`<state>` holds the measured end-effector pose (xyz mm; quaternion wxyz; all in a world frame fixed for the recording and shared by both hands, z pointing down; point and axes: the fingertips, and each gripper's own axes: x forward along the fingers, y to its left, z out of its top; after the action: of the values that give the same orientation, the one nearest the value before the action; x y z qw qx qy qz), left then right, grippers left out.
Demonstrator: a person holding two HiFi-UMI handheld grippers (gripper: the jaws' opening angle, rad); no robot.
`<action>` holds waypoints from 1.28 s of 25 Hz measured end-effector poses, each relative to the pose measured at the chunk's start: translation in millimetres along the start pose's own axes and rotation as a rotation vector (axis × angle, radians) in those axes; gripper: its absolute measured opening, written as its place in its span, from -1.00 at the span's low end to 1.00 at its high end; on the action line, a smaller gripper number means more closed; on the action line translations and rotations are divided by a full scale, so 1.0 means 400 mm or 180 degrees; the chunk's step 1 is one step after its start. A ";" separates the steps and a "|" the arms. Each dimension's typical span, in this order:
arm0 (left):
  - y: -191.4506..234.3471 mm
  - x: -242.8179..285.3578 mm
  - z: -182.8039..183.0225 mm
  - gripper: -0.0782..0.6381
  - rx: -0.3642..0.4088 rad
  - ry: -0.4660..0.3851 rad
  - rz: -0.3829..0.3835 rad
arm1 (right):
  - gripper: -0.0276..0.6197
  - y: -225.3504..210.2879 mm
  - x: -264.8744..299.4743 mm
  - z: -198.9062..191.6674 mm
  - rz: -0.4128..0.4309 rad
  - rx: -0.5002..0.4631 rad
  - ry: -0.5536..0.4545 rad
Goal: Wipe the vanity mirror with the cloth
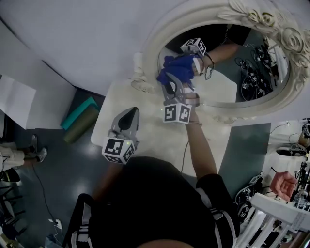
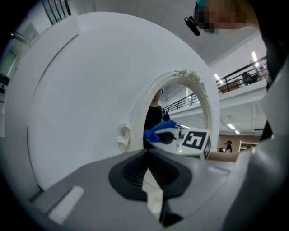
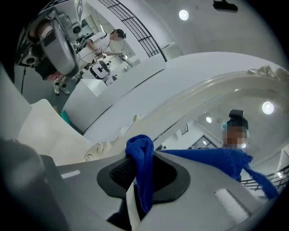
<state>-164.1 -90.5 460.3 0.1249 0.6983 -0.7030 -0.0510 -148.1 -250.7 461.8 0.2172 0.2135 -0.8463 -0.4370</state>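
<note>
Wiping looks to be the step in hand. Head view: the right claw holds the blue cloth against the lower left of the mirror. The left claw hangs over the worktop. Left gripper view: jaws together, nothing between. Right gripper view: jaws clamped on the cloth. The next move calls for sweeping across the rest of the glass with steady pressure.

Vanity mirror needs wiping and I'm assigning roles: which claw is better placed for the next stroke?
Right. The right claw is shut on the blue cloth, up at the vanity mirror; the left claw is shut, empty and farther from it.
</note>
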 end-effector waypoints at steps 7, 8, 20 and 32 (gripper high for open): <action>-0.012 0.001 -0.007 -0.76 0.0025 0.0024 0.0014 | -0.68 0.132 -0.010 -0.123 0.0365 0.0115 0.0149; -0.015 0.001 -0.008 -0.76 0.0030 0.0025 0.0011 | -0.68 0.150 -0.013 -0.143 0.0426 0.0114 0.0181; -0.039 -0.006 -0.012 -0.76 0.0069 0.0047 -0.0021 | -0.69 0.283 -0.048 -0.317 0.0838 0.0724 0.0564; -0.074 0.029 0.028 -0.76 0.0121 -0.0032 -0.0237 | -0.68 0.037 -0.245 -0.247 -0.0341 0.3573 -0.0586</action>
<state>-138.2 -103.8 443.3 0.1061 0.7259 -0.6780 -0.0457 -15.9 -252.7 508.2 -0.0266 0.2999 -0.9522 0.0524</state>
